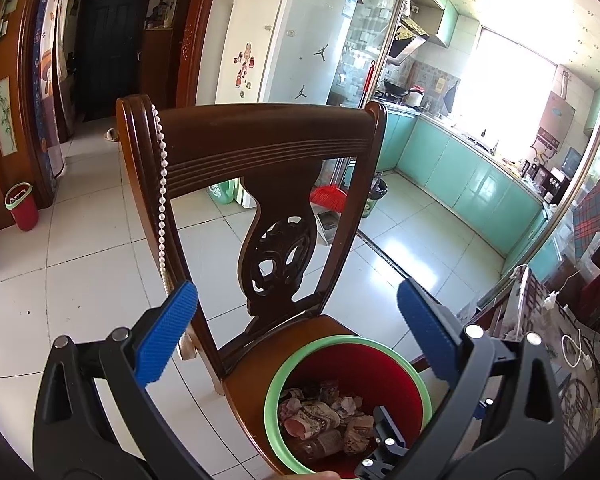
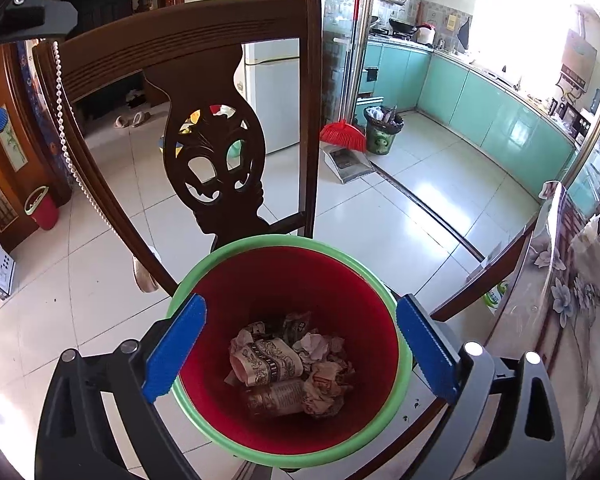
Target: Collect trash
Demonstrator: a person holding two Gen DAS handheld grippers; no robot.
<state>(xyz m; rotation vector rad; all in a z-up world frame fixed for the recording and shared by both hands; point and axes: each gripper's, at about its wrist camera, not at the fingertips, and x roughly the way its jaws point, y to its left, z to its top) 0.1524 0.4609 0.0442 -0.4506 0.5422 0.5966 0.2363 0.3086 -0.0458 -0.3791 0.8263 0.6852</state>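
A red bin with a green rim [image 2: 260,242] stands on the seat of a dark wooden chair [image 2: 188,36]. It holds crumpled paper and wrappers [image 2: 288,364]. My right gripper [image 2: 300,352] is open and empty, directly above the bin's mouth, its blue fingers [image 2: 176,352] over the rim on either side. In the left wrist view my left gripper [image 1: 300,336] is open and empty, above and left of the bin [image 1: 296,364], facing the chair back [image 1: 260,136]. Part of the right gripper shows over the bin there.
A bead string [image 1: 162,200] hangs on the chair's left post. A table with a floral cloth [image 2: 560,280] stands to the right. A second red bin [image 2: 42,208] sits by the left wall. A red broom and dustpan [image 2: 346,136] and a dark waste basket [image 2: 382,130] stand at the kitchen entrance.
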